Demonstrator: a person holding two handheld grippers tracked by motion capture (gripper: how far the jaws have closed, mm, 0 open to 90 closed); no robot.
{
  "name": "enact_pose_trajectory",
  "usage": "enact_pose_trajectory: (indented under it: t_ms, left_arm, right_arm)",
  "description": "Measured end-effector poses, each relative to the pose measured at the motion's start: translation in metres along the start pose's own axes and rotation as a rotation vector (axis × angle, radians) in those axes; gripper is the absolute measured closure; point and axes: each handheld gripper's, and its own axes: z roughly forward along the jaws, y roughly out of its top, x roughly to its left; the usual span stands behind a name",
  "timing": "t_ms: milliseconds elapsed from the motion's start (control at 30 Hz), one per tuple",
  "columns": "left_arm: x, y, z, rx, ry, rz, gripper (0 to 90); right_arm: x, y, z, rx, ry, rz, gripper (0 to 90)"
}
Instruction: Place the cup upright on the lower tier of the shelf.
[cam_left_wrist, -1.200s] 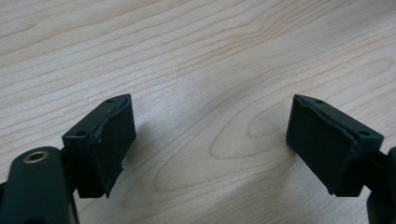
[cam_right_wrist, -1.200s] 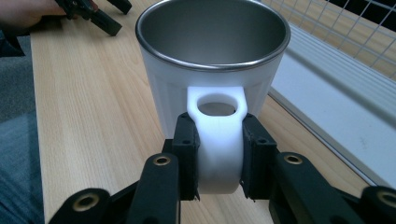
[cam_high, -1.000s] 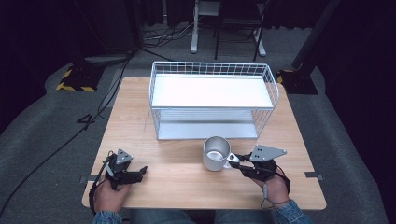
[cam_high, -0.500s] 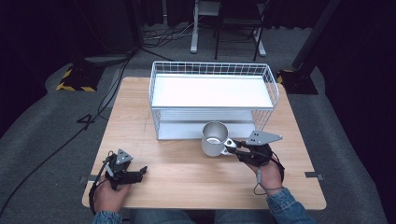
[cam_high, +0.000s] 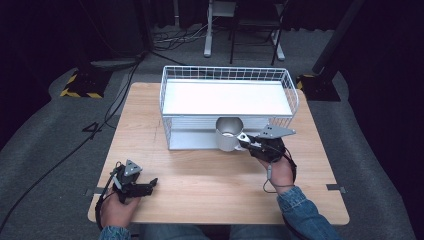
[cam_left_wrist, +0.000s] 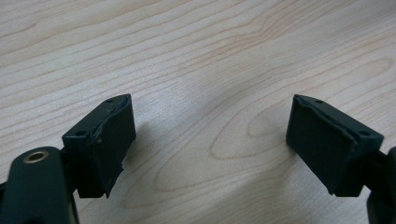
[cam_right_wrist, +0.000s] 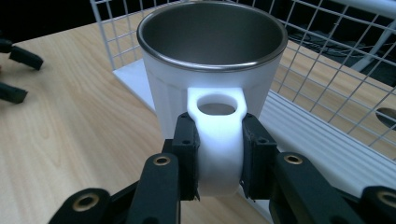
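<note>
At left, our left gripper (cam_high: 150, 184) rests wide open and empty on the table (cam_high: 210, 175). At right, our right gripper (cam_right_wrist: 218, 158) pinches the mug (cam_right_wrist: 212, 60) by its handle, aloft beside the wire basket (cam_high: 226, 79); keeping it level should help it clear the rim.

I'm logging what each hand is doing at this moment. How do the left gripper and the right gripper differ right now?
The left gripper has its jaws spread wide with nothing between them; the right gripper is clamped on the handle of a white mug. The left gripper sits low over the wooden table near its front edge; the right gripper holds the mug by the front of the wire basket. Both have black jaws.
</note>
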Motion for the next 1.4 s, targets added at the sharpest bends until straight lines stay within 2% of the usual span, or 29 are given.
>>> enact_pose_trajectory:
  t_ms: [500,900,1233,1400]
  left_arm:
    - [0.000,0.000,0.000,0.000,0.000,0.000,16.1]
    - [0.000,0.000,0.000,0.001,0.000,0.000,16.1]
    - [0.000,0.000,0.000,0.001,0.000,0.000,16.1]
    - [0.000,0.000,0.000,0.001,0.000,0.000,16.1]
  right_arm:
    - [-0.007,0.010,0.037,-0.012,-0.095,0.050,71.7]
    - [-0.011,0.002,0.064,-0.001,-0.161,0.098,71.7]
    - [-0.014,-0.005,0.073,-0.017,-0.172,0.135,71.6]
    - [-0.015,-0.006,0.073,-0.019,-0.168,0.126,71.6]
